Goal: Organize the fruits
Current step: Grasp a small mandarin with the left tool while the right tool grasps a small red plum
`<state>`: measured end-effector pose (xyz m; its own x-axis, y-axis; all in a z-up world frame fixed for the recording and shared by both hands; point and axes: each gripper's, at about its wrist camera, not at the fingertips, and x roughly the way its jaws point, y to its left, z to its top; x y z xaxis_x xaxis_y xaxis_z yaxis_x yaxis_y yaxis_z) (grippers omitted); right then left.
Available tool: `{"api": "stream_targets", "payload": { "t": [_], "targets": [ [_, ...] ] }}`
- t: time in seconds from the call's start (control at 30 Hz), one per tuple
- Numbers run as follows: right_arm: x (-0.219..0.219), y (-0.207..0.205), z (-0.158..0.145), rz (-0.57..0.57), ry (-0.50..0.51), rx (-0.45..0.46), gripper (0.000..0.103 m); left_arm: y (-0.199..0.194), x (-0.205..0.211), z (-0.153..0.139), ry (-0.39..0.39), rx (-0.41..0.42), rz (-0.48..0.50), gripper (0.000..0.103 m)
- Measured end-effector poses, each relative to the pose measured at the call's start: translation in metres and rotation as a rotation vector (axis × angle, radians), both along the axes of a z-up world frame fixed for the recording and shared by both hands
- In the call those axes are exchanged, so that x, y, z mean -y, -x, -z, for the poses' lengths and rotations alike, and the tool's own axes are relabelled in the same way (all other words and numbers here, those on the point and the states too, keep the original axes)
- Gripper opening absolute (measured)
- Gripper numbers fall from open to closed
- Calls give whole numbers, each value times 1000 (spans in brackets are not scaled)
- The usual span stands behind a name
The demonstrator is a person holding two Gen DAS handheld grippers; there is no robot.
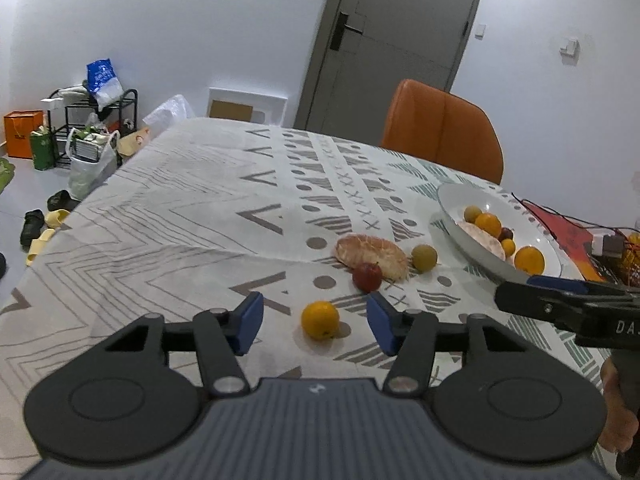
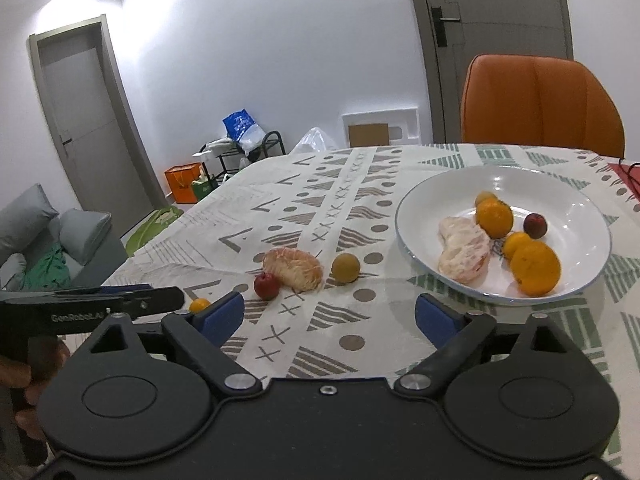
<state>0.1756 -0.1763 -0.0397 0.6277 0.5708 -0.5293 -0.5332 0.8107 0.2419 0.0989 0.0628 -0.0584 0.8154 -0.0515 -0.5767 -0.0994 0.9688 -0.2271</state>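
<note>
The plate (image 2: 404, 236) at two o'clock holds six fruits; four wait on the worktop (image 1: 168, 216). The left tool (image 1: 315, 325), half-open, brackets the orange (image 1: 320, 319) untouched; the right tool (image 2: 330, 318) gapes empty.

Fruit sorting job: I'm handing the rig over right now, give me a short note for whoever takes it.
Left gripper: open, jaws either side of the loose orange on the tablecloth, pads not pressing on it.
Right gripper: open, holding nothing, pointing at bare tablecloth short of the plate.
Done: the white plate holds two oranges, some smaller yellow fruits, a small dark red fruit and a peeled pomelo piece.
Left: four things loose on the cloth, namely the orange, a red apple, a peeled pomelo piece and a yellow-green fruit.
Next, probably: close on the orange and carry it to the plate.
</note>
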Motion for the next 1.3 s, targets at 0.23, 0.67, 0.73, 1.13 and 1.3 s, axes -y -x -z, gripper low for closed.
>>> {"api": "stream_targets", "payload": {
  "t": [0.23,0.67,0.73,1.13,1.3],
  "targets": [
    [-12,-8,7,-22,4,-31,81,-14,-1,16,21,-38,20,21],
    [-50,-26,16,-81,33,-68,53,-10,-31,6,19,-6,-61,21],
    [-54,-30,17,-79,33,-72,51,-9,-36,7,17,-5,-70,21],
    [-97,-39,26,-134,94,-64,44,-7,-53,8,35,5,-104,21],
    [-100,-40,30,-148,95,-68,20,-9,-49,6,28,6,-107,21]
  ]
}}
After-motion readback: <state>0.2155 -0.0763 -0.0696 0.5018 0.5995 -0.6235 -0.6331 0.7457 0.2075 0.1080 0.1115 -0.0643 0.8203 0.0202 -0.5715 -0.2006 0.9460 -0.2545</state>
